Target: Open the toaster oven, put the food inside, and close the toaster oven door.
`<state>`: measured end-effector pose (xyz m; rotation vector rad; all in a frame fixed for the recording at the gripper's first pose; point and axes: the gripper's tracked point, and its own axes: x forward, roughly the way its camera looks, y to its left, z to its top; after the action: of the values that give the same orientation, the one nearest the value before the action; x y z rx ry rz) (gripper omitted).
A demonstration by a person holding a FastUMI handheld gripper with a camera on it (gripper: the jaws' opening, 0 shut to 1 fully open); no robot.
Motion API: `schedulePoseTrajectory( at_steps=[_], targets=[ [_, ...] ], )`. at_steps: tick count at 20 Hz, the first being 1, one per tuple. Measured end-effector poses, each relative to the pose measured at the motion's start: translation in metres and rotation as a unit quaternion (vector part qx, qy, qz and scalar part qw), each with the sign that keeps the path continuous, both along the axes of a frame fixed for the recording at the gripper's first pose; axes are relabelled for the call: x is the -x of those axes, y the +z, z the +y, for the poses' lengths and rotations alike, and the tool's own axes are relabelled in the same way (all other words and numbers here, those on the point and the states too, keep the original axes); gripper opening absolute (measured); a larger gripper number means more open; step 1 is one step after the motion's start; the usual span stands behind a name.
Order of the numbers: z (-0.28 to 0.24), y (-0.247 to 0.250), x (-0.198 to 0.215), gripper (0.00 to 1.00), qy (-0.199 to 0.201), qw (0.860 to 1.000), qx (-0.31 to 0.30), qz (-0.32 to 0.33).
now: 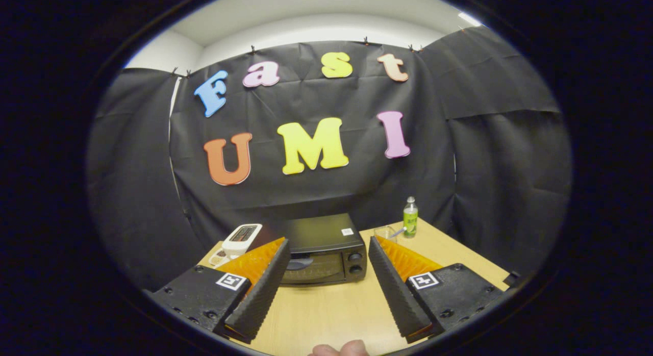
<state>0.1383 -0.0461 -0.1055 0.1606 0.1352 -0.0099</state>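
A light wooden counter [326, 310] fills the foreground. At its far side, beyond the fingertips, sits a black toaster oven [324, 249], door closed. The tongs [329, 249] hover above the counter, fingers wide apart, holding nothing. Left of the oven is a white device [242, 238] beside a small plate of food [218, 257]. To the right stand a clear glass [385, 233] and a green bottle [410, 217]. A fingertip [339, 349] shows nearest.

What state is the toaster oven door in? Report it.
Shut: the toaster oven door sits flush, handle up top. The open hand-held gripper holds nothing.
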Motion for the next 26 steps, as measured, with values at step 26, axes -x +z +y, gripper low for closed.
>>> schedulePoseTrajectory(
  at_steps=[26],
  targets=[
    [0.082,-0.151,-0.183,1.0,0.052,0.983,-0.012,0.174]
  ],
)
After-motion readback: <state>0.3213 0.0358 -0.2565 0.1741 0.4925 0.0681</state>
